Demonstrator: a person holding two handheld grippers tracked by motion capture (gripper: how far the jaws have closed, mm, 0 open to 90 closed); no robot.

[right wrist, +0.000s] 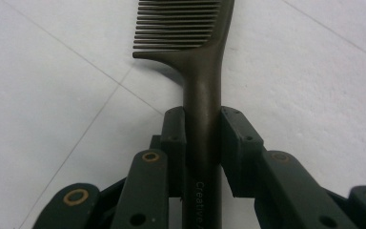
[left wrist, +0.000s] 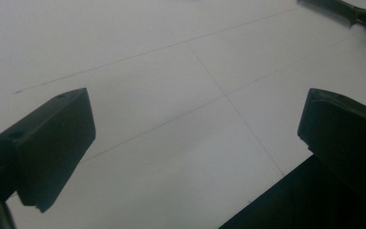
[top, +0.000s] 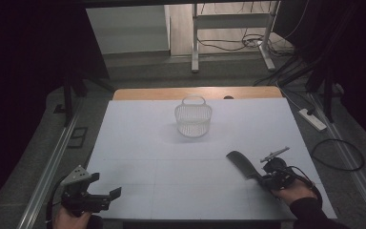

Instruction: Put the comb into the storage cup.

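White board covers the table (top: 138, 143) I am working over, with dim grey floor, cables and a metal frame beyond its far edge. Going down in size, the next thing is the pale slatted basket (top: 193, 118) with a hoop handle, standing upright at about twelve o'clock on the board, well apart from both of my tools.

At roughly four o'clock sits my right gripper (top: 261, 180), its jaws closed onto the handle of a dark comb (top: 242, 164). The comb's toothed end points up and left toward ten o'clock, lying low over the board; whether it touches I cannot tell. In the right gripper view the two pads clamp the comb (right wrist: 203, 90) just below where the teeth begin, handle straight between them.

At seven o'clock my left gripper (top: 106, 186) hangs at the near edge, jaws spread wide with nothing between them; its own view shows bare board under the left gripper (left wrist: 195, 129).

I judge the grasp is made and the carry is the step in hand. The next move calls for lifting the comb clear, swinging it toward twelve o'clock and lowering it over the basket's rim before letting go.

Pale lettering on the handle reads "Creative", then runs out of frame.
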